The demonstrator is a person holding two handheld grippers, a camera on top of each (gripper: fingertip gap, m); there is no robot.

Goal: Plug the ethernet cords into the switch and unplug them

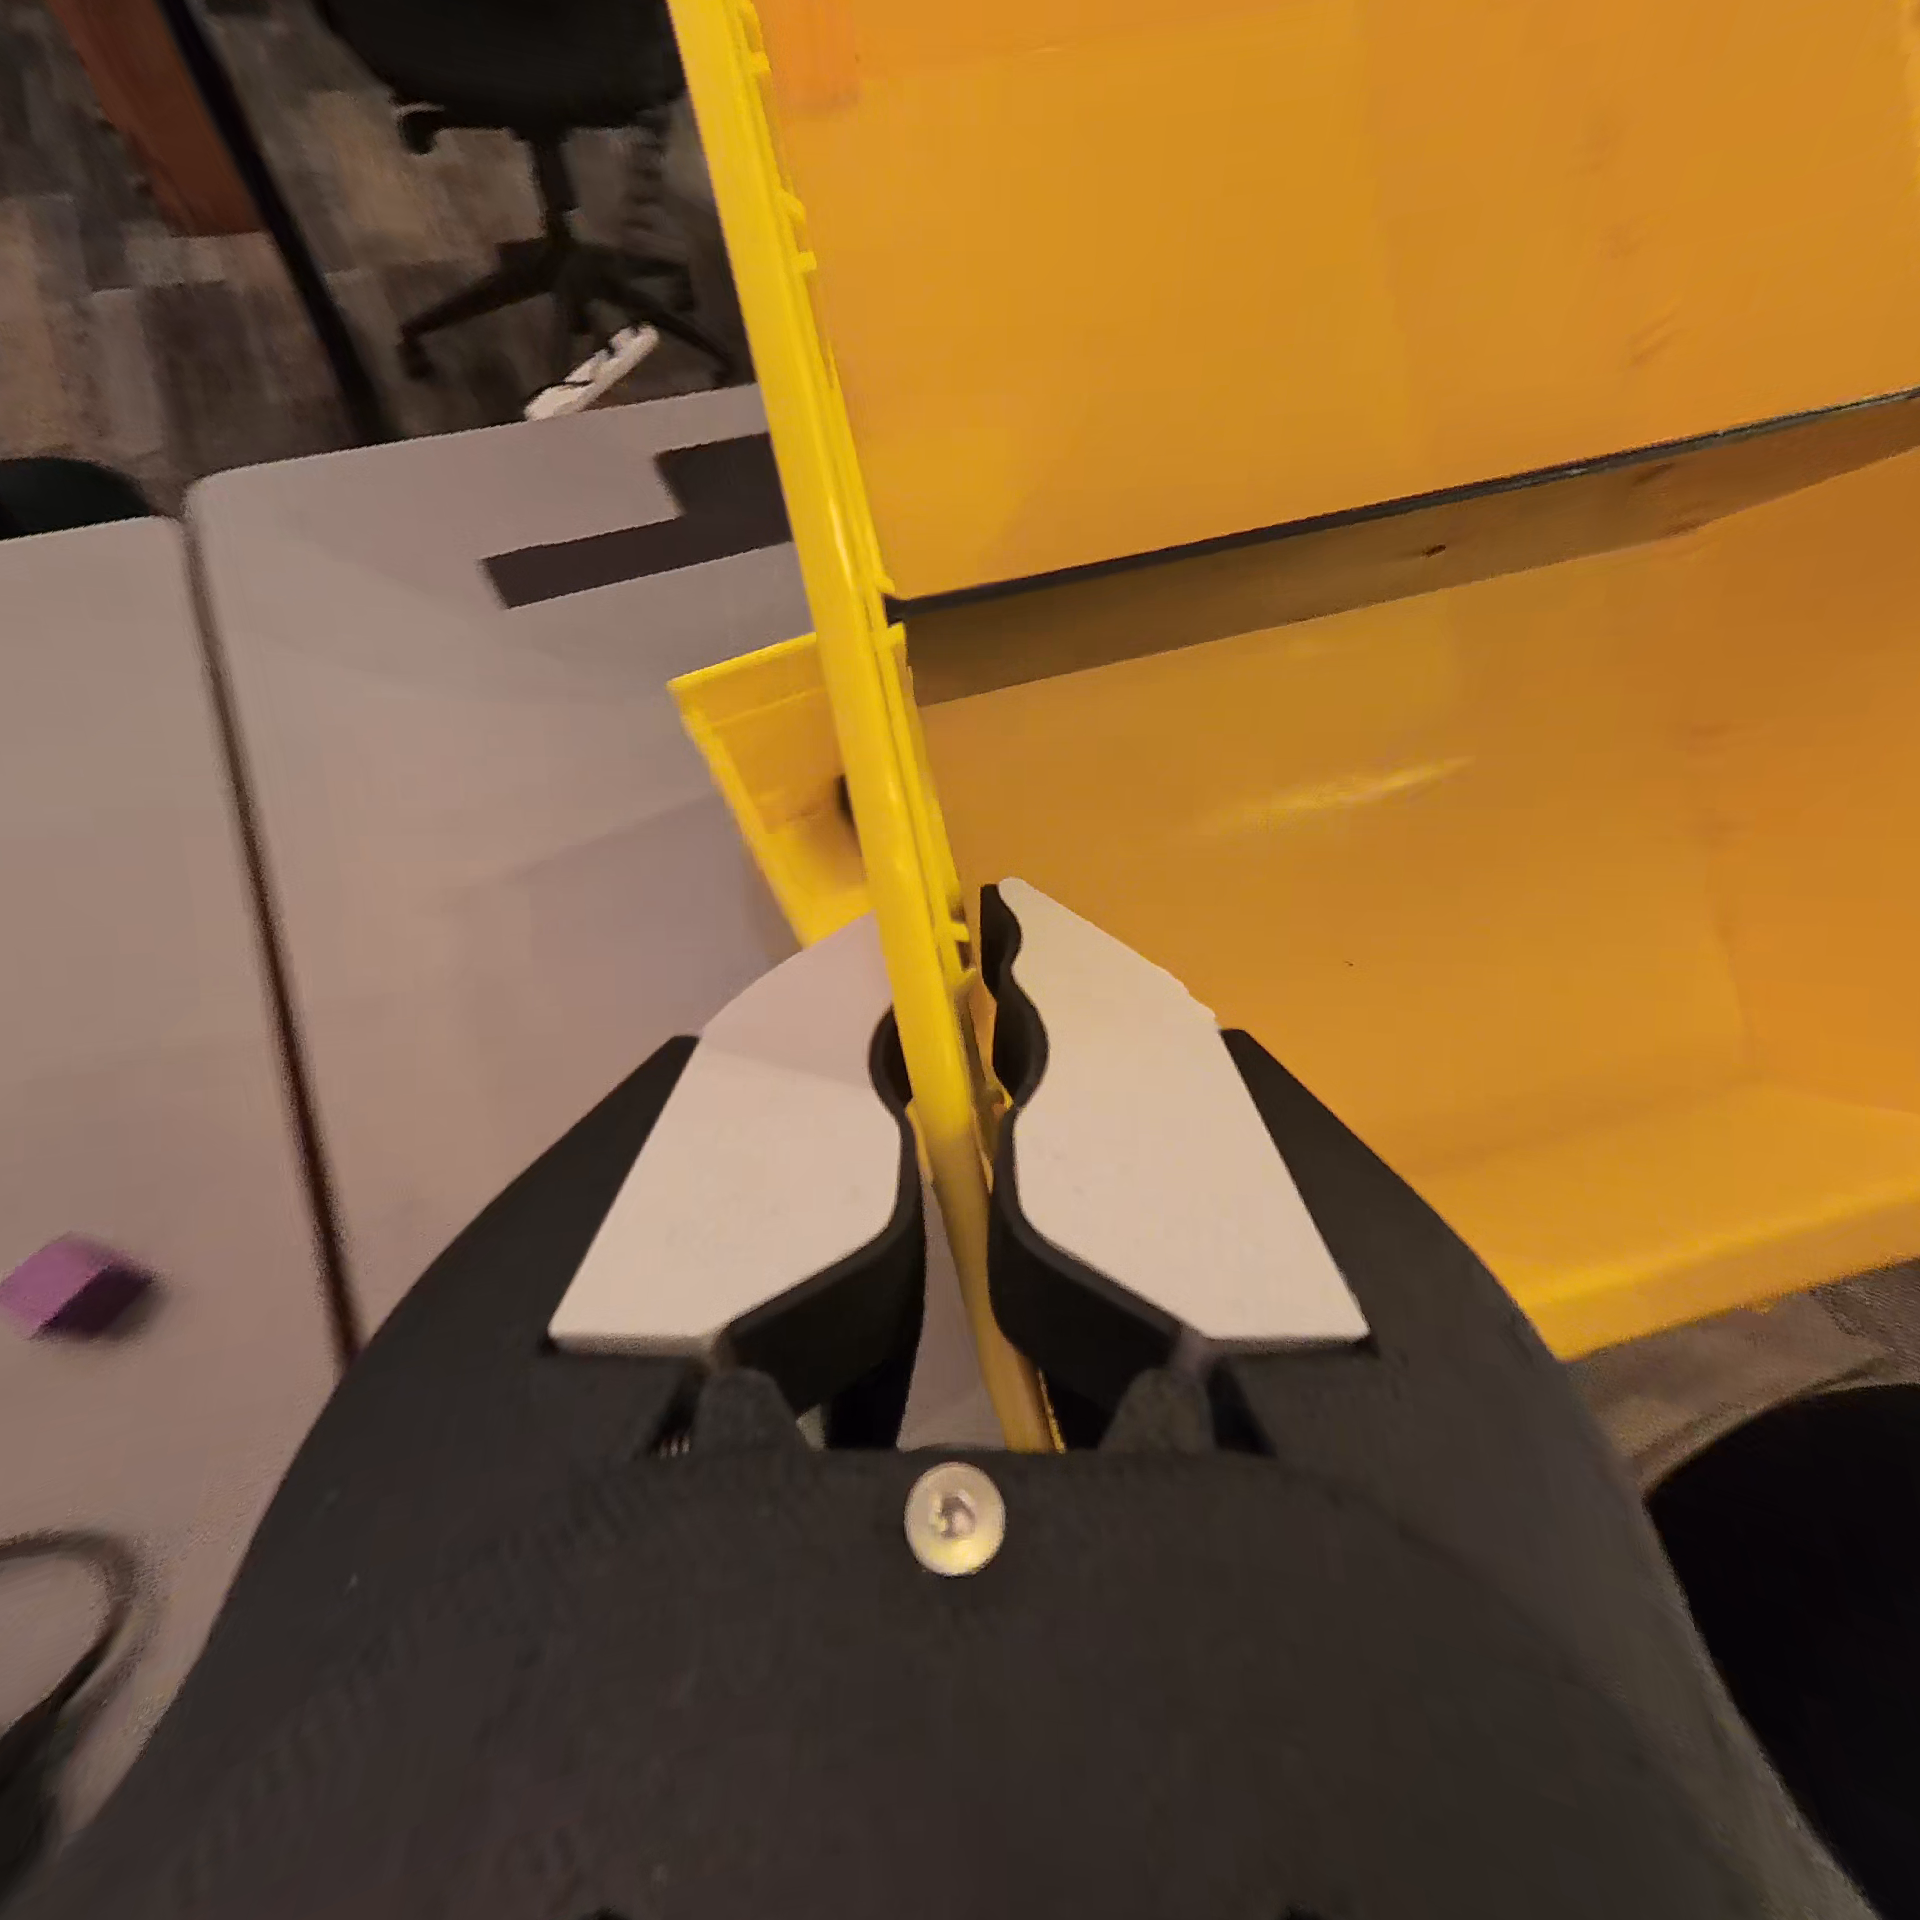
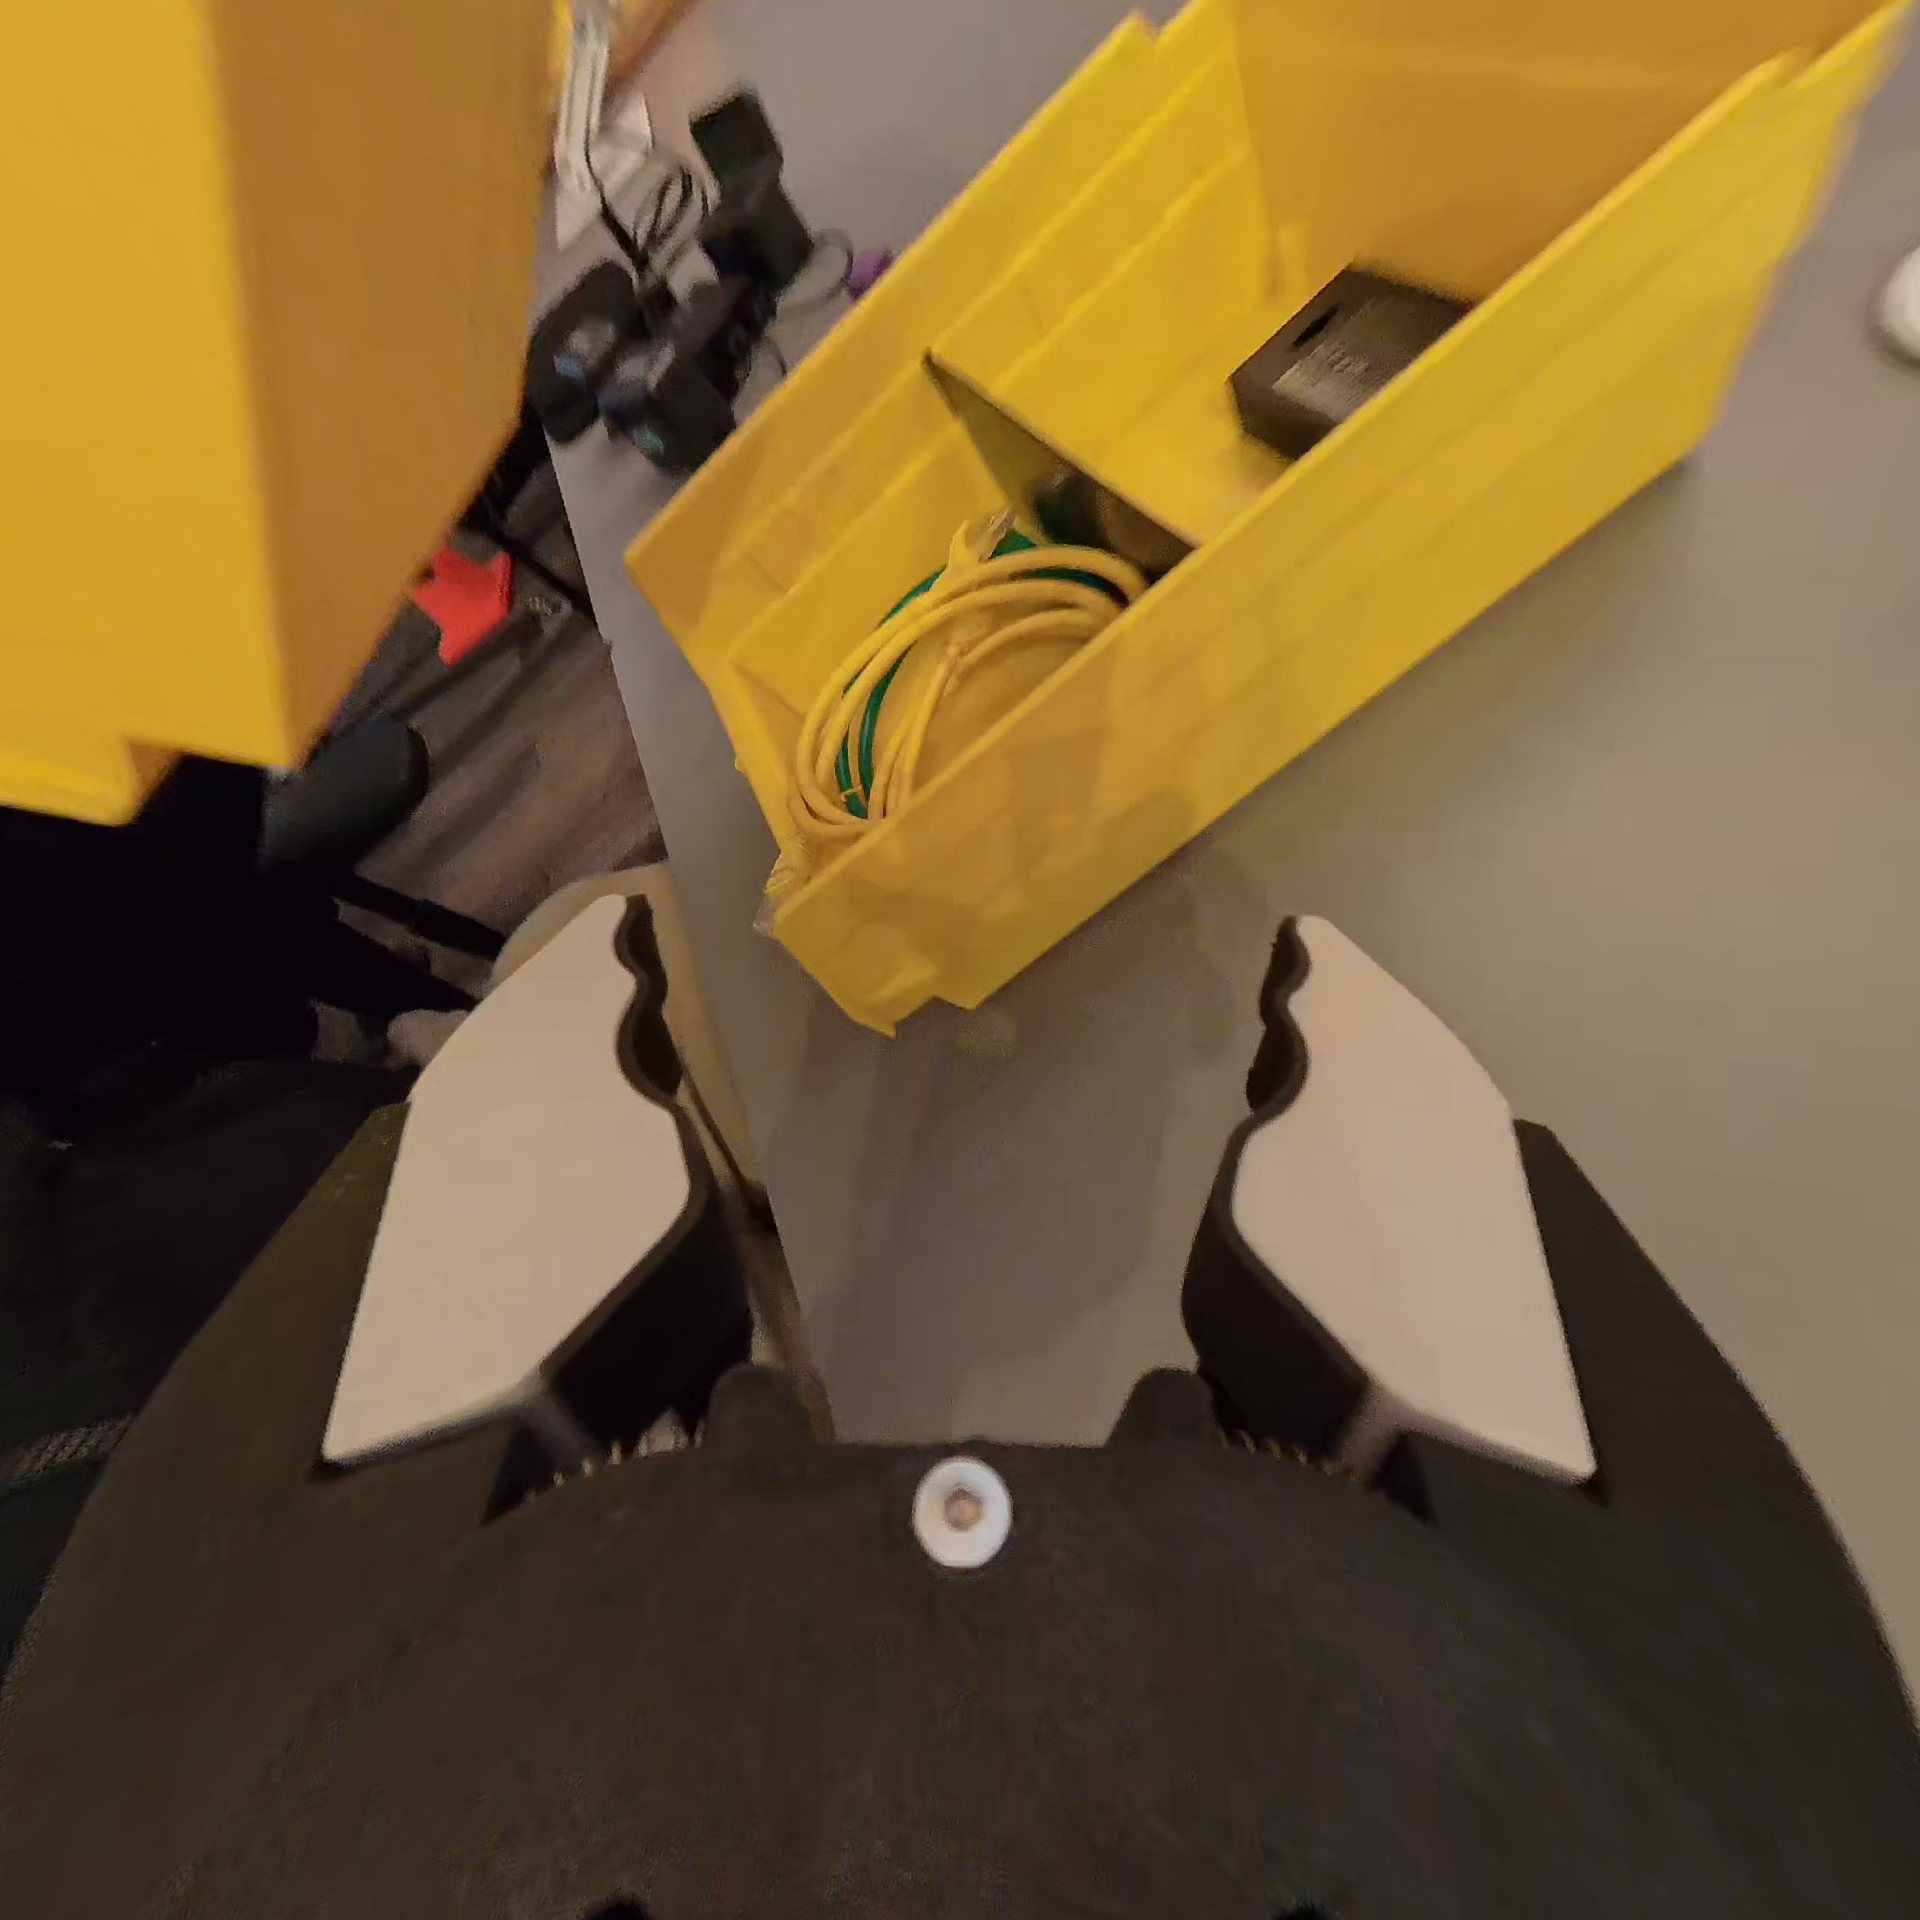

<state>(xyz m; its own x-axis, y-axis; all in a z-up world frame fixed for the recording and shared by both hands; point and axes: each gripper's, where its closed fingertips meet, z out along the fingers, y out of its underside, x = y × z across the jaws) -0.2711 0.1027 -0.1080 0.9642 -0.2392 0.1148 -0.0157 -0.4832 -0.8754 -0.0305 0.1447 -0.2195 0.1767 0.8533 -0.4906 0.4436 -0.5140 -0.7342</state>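
In the left wrist view, my left hand-held gripper [image 1: 971,1029] was pinched on the side wall of an empty yellow bin [image 1: 1351,831] lifted off the counter [image 1: 468,779]; that thin-wall grip could have slipped, dropping the bin. In the right wrist view, my right hand-held gripper [image 2: 961,1023] was spread and empty before the second yellow bin [image 2: 1299,623] holding the coiled ethernet cords [image 2: 935,665] and black switch [image 2: 1340,364], and I judged the tangled yellow and green loops might snag.

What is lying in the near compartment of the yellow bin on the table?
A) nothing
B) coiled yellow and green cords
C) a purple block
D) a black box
B: in the right wrist view the coiled cords, yellow with green among them, fill the near compartment of the bin, while a black box sits beyond the divider in the far one.
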